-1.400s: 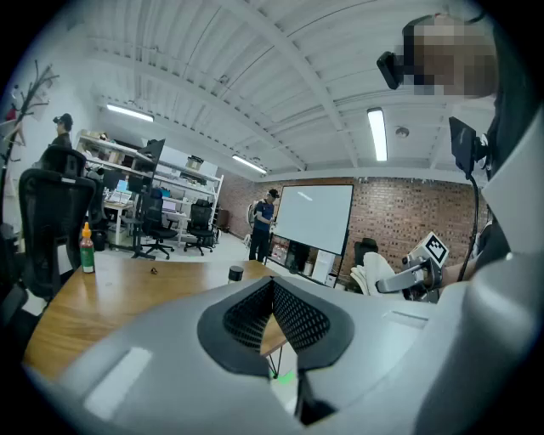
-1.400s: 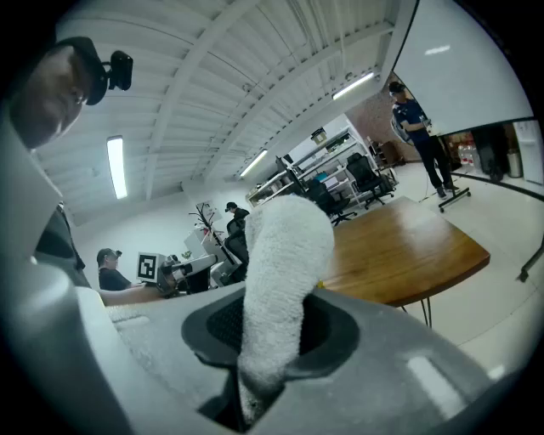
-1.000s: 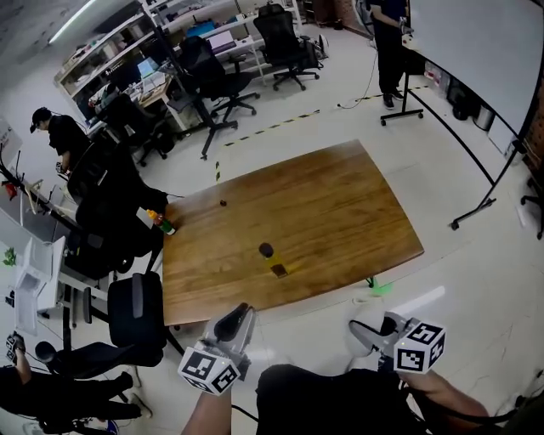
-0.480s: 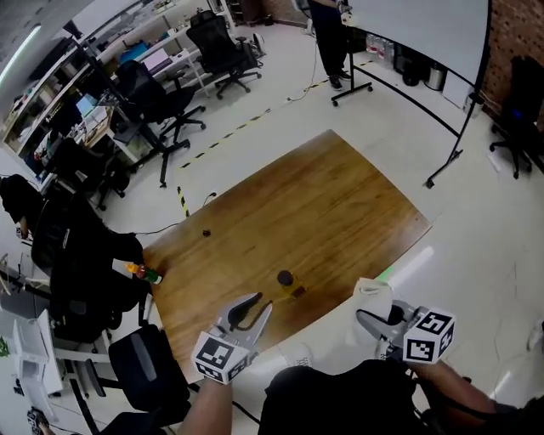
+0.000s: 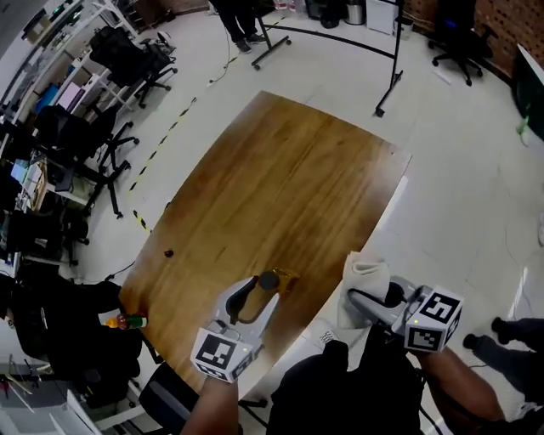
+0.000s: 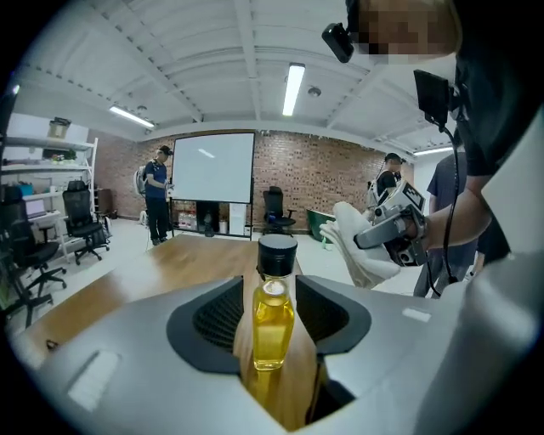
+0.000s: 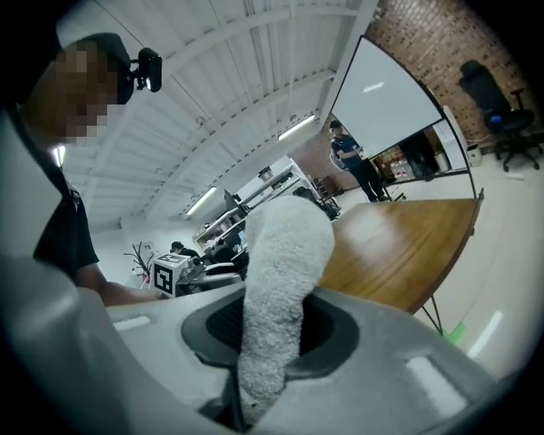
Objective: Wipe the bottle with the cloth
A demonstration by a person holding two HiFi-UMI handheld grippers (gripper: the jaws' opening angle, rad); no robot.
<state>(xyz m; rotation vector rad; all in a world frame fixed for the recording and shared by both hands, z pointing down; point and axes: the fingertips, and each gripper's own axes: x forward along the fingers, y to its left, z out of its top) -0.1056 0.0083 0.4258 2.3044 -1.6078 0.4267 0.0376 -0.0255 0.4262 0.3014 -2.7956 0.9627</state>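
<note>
A small bottle [image 5: 272, 279] of yellow liquid with a black cap stands upright near the front edge of the wooden table [image 5: 280, 178]. My left gripper [image 5: 260, 290] reaches over that edge. Its jaws have just been opening and now stand on either side of the bottle [image 6: 274, 310], with gaps showing on both sides. My right gripper [image 5: 367, 299] hovers off the table's front right edge, shut on a folded white cloth [image 5: 364, 273]. In the right gripper view the cloth [image 7: 279, 280] sticks up from between the jaws.
An orange-capped bottle [image 5: 127, 321] lies at the table's near left corner, and a small dark object [image 5: 168, 252] sits on the left part of the table. Office chairs [image 5: 68, 127] crowd the left side. A whiteboard stand [image 5: 340, 34] and a person's legs [image 5: 242, 17] are beyond the far end.
Both grippers have come forward and down to the table's front edge. The left gripper's jaws spread wider and now flank the bottle. The right gripper still holds the cloth.
</note>
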